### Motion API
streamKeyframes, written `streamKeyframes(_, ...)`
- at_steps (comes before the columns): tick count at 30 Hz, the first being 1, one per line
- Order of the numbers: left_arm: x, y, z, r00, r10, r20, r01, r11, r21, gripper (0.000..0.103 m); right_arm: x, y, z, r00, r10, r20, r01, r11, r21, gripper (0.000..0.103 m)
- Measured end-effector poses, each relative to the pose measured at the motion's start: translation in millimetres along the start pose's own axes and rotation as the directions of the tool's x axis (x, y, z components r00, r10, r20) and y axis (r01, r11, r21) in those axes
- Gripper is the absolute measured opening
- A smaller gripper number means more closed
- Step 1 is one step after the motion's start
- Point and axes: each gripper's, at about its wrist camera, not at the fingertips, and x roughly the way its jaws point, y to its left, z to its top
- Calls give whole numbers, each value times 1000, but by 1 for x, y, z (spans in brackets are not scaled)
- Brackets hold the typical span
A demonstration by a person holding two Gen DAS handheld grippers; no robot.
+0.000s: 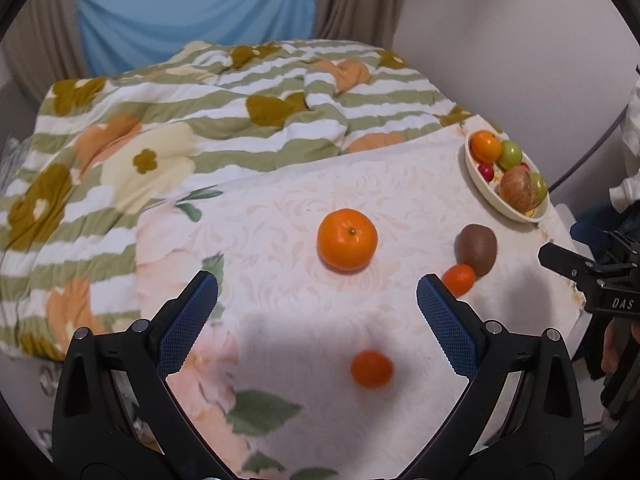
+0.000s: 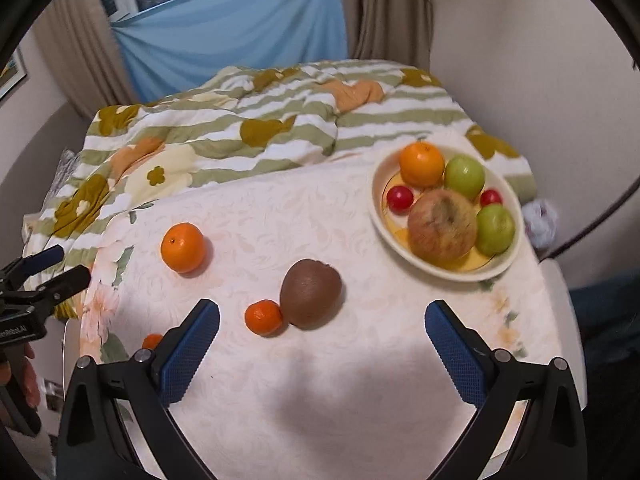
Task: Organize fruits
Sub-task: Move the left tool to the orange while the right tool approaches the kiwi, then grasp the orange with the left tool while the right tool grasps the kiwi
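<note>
A large orange (image 1: 347,239) (image 2: 183,247) lies on the floral tablecloth. A brown kiwi (image 1: 477,249) (image 2: 311,293) touches a small mandarin (image 1: 459,279) (image 2: 263,317). Another small mandarin (image 1: 371,368) (image 2: 152,341) lies nearer the front. A cream bowl (image 1: 486,190) (image 2: 460,271) at the right holds an orange, a red-yellow apple, green fruits and small red fruits. My left gripper (image 1: 318,308) is open and empty above the front mandarin. My right gripper (image 2: 322,334) is open and empty just short of the kiwi.
A green-striped flowered quilt (image 1: 200,120) (image 2: 240,128) is heaped behind the table. A blue cloth and beige curtains hang at the back. A crumpled white thing (image 2: 540,222) lies right of the bowl. The table edge runs along the right.
</note>
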Motion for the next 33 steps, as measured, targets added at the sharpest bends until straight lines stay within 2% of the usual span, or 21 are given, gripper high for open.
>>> streamKeyframes(5,38,-2,7,998,-60,-35,60,998,8,103,29,1,-3,998,-31,-54,35,997,71,103)
streamKeyframes(10,66,-8,13,995,-83,-56,85,996,33,103,56,-1,-6,996,-35,-87,47,989,142,103)
streamKeyframes(15,93,-11,16,990,-109,-95,114,992,48,103,73,2,-7,996,-4,-85,19,984,180,102)
streamKeyframes(19,111,-12,18,986,-118,-120,125,991,52,94,82,5,-6,995,5,-102,14,983,181,102)
streamKeyframes(23,122,-17,19,983,-130,-133,140,988,65,92,87,6,-5,995,-11,-104,30,983,182,99)
streamKeyframes(24,124,-18,19,982,-133,-137,143,987,72,89,88,5,-5,994,-12,-105,32,982,186,99)
streamKeyframes(26,127,-22,17,979,-131,-154,145,986,83,76,90,4,-6,994,-19,-106,40,979,198,99)
streamKeyframes(29,132,-23,16,980,-114,-166,132,986,101,70,92,2,-6,994,-25,-110,48,976,212,98)
streamKeyframes(30,131,-24,16,981,-104,-163,123,987,105,67,93,2,-6,993,-24,-111,48,975,216,93)
streamKeyframes(33,131,-20,16,978,-124,-166,140,986,92,66,95,2,-6,992,-20,-121,47,974,224,82)
